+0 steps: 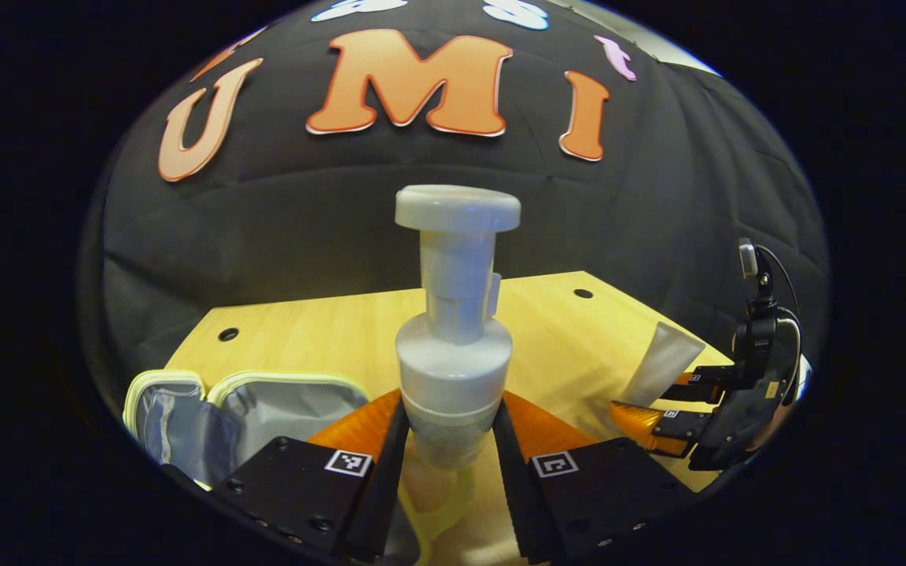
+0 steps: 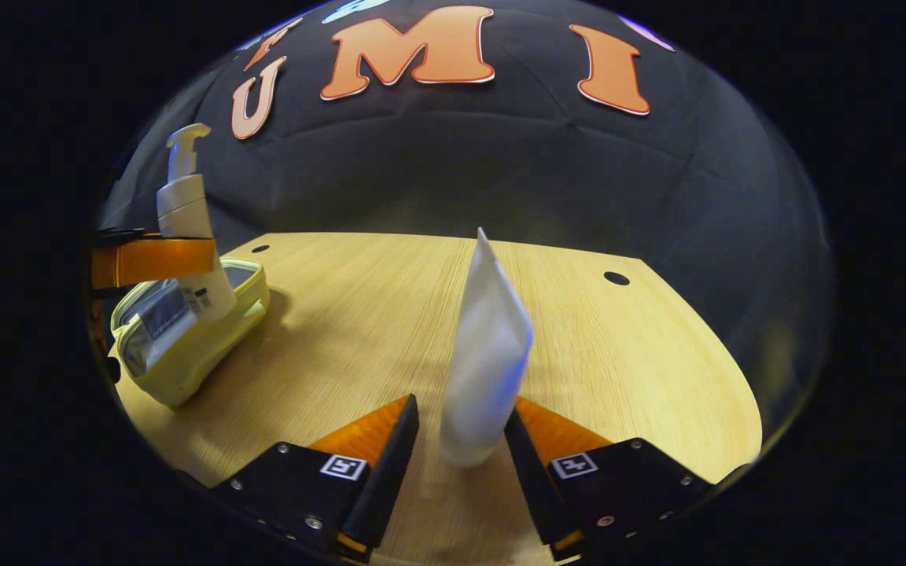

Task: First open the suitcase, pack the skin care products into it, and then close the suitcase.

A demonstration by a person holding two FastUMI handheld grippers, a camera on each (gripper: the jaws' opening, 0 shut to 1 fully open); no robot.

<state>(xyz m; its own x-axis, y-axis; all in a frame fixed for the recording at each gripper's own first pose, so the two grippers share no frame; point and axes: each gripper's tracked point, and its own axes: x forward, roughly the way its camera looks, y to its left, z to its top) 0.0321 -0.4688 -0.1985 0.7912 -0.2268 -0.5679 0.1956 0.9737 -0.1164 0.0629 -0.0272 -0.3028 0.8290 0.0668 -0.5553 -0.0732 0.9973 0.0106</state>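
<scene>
2 grippers each clamp 1 item: left gripper (image 1: 453, 440) a pump bottle (image 1: 454, 330), right gripper (image 2: 461, 440) a tube (image 2: 484, 354), beside 1 open suitcase (image 2: 185, 330).

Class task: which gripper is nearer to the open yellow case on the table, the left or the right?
Left. The left gripper, shut on the pump bottle, is at the yellow case; the right gripper, with the white tube, is across the table.

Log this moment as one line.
left gripper: grips white pump bottle | right gripper: grips white tube | yellow-green zip case: open
</scene>
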